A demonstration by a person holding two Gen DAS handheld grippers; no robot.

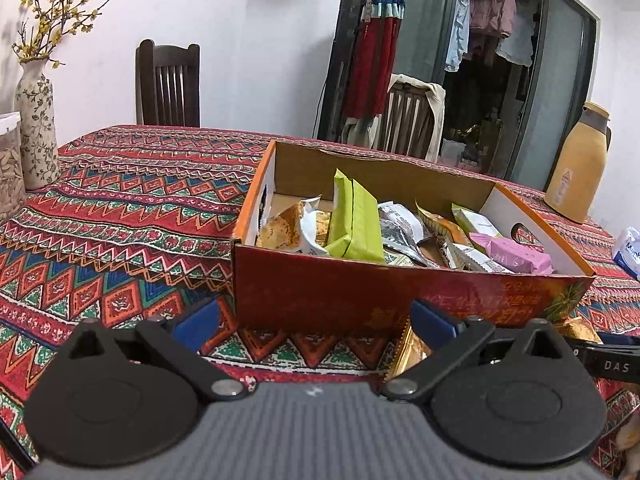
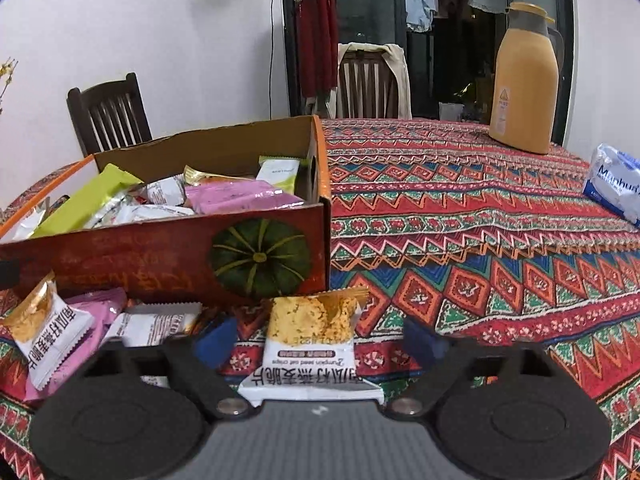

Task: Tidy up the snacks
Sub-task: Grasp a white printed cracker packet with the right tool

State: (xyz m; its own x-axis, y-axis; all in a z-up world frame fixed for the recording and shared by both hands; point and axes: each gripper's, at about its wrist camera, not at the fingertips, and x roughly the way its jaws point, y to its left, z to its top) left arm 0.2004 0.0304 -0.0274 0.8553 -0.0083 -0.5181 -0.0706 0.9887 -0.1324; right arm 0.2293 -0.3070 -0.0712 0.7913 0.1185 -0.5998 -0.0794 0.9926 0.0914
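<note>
Oat crisp packet (image 2: 310,344) lies between released right tongs (image 2: 320,340); left tongs (image 1: 316,322) released.

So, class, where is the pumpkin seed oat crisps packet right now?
In the right wrist view, the oat crisps packet lies on the tablecloth between the open right hand-held gripper fingers, just before the snack box.

Red pumpkin-printed box (image 2: 160,256), zigzag-patterned tablecloth (image 2: 480,240)
</note>
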